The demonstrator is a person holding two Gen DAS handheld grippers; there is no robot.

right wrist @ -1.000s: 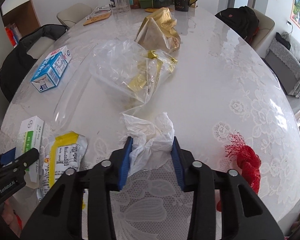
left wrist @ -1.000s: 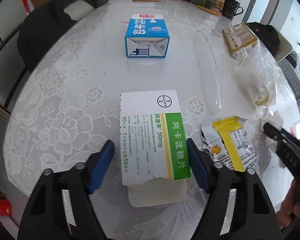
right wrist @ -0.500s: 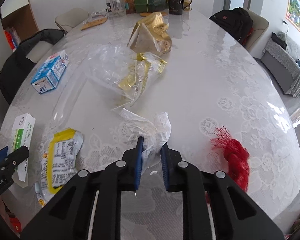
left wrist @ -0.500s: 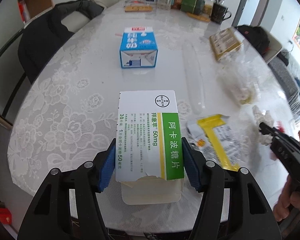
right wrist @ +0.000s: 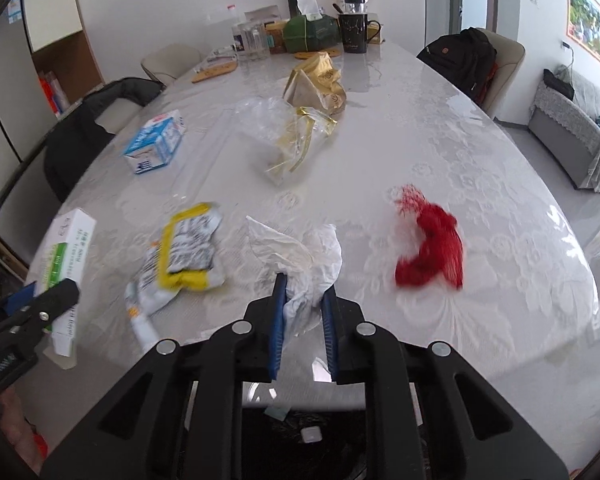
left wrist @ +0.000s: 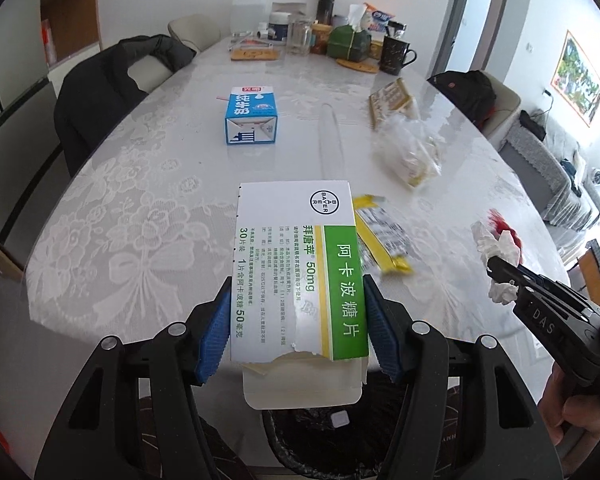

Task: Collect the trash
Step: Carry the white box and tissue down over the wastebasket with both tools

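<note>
My left gripper (left wrist: 296,328) is shut on a white and green medicine box (left wrist: 300,264), lifted near the table's front edge; the same box (right wrist: 66,256) shows at the left of the right wrist view. My right gripper (right wrist: 303,312) is shut on a crumpled white tissue (right wrist: 300,252), also raised off the table; that tissue (left wrist: 496,244) appears at the right of the left wrist view. Below both grippers, past the table edge, sits a bin with a black liner (left wrist: 332,444), (right wrist: 312,436).
On the lace-covered table (right wrist: 460,152) lie a yellow and white wrapper (right wrist: 188,256), a red net bag (right wrist: 432,248), a clear plastic bag (right wrist: 288,136), a gold bag (right wrist: 320,80) and a blue milk carton (left wrist: 252,114). Cups and bottles crowd the far end. Chairs stand on both sides.
Both grippers have pulled back toward the table's front edge and risen, carrying the box and the tissue. The right jaws closed on the tissue; the bin has come into view below.
</note>
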